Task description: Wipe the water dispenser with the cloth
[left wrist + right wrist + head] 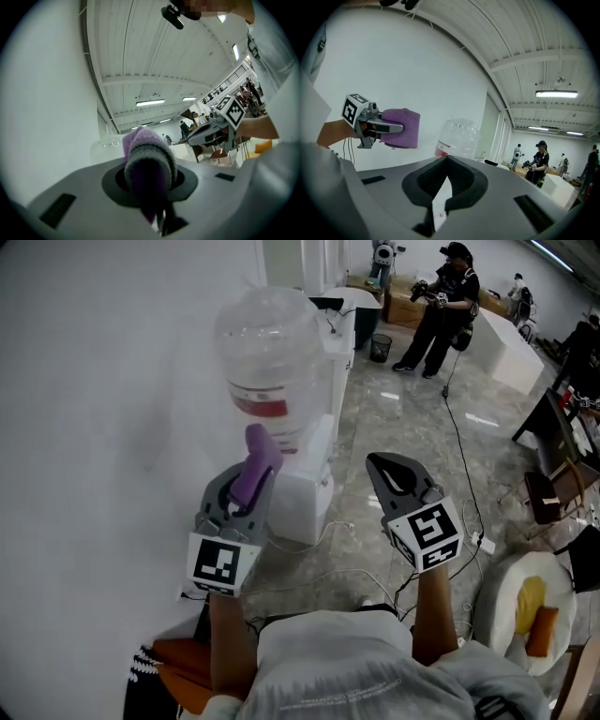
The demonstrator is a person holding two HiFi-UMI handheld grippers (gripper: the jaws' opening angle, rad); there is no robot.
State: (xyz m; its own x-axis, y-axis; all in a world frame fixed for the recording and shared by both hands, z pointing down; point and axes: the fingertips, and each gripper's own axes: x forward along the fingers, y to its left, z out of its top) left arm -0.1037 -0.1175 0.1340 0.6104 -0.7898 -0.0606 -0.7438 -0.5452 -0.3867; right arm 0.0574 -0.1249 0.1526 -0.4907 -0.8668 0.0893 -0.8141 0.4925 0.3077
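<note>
Left gripper [251, 486] clenched on purple cloth [257, 457], raised just short of white water dispenser [305, 486] by wall. Right gripper [380, 465] closed, nothing in it, held apart to right. Risks, my guess: hard sideways rub could rock bottle [272, 352] seated on top; cloth, pinched at one end, could drag free. Bottle clear, red label; water level unreadable.

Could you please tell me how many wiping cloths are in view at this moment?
1. The purple cloth is clamped in the left gripper, raised toward the water dispenser. The right gripper is shut on nothing. Others could lie out of view.
</note>
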